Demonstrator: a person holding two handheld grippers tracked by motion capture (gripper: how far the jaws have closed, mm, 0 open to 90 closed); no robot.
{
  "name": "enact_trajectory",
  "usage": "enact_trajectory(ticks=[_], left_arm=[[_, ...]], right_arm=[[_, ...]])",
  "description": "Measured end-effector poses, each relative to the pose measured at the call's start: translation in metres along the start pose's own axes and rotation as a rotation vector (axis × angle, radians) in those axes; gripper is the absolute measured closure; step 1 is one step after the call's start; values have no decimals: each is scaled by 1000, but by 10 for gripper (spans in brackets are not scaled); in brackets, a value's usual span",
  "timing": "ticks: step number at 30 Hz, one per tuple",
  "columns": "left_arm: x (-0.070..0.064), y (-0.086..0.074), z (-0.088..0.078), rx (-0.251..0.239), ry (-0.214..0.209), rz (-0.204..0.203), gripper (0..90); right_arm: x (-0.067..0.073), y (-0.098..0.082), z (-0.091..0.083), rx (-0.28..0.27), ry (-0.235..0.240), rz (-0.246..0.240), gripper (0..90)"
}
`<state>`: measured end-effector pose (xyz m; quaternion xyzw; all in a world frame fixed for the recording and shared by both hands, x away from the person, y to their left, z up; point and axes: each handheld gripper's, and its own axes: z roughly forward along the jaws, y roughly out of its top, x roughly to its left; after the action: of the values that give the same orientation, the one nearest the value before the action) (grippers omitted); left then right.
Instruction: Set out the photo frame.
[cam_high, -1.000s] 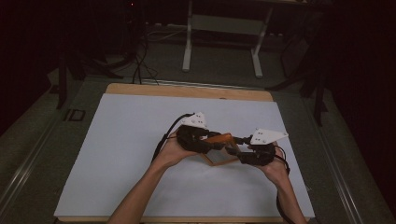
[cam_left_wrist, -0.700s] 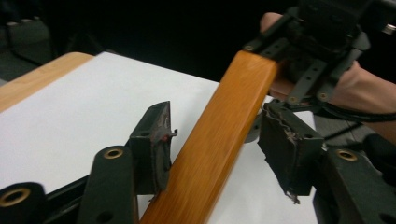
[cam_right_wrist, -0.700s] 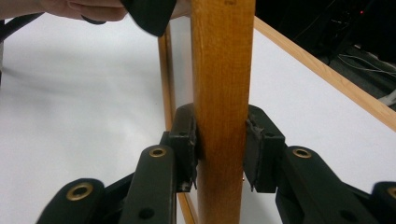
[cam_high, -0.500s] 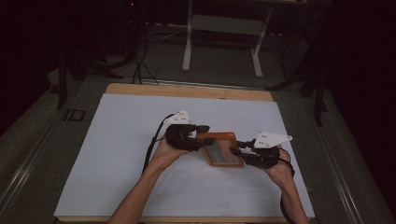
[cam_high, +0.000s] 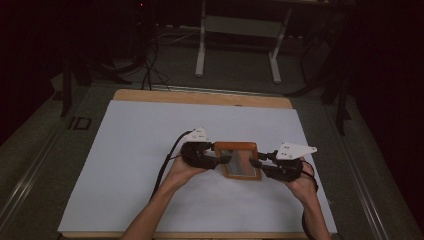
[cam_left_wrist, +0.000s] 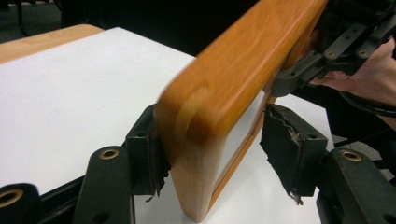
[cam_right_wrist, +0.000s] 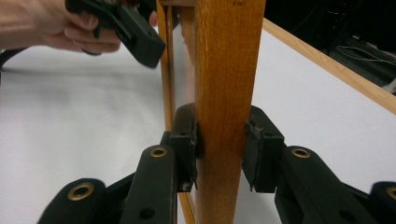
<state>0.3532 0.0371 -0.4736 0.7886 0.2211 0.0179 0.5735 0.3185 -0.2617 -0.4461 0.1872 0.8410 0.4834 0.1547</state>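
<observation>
Wooden frame (cam_high: 239, 161) on white table (cam_high: 125, 165): my right hand-held gripper (cam_high: 256, 163) clamps one edge, my left hand-held gripper (cam_high: 224, 159), just opened, loosely straddles the opposite edge.

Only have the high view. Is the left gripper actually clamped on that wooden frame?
Observer: No. In the left gripper view the left gripper straddles the frame. One pad touches the wood and the other pad stands clear with a gap. Its jaws have just been opening.
Operator: Right one?
Observer: Clamped. The right gripper view shows the right gripper with both pads pressed on the frame's wooden rail. Its jaws have just been closing.
Operator: What's inside the frame?
Observer: A pale, smooth panel, set back from the wooden rim.
</observation>
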Motion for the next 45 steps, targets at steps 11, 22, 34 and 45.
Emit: enact_trajectory(ticks=[11, 22, 34, 45], left_arm=[[-6, -5, 27, 61, 37, 26, 405], [-13, -1, 32, 75, 77, 49, 505], [-12, 0, 16, 40, 91, 7, 509], [-7, 0, -14, 3, 132, -16, 504]], right_arm=[[-3, -10, -3, -27, -7, 33, 680], [-7, -15, -4, 2, -50, 54, 633], [-9, -15, 5, -31, -15, 138, 625], [-1, 3, 26, -54, 10, 158, 620]])
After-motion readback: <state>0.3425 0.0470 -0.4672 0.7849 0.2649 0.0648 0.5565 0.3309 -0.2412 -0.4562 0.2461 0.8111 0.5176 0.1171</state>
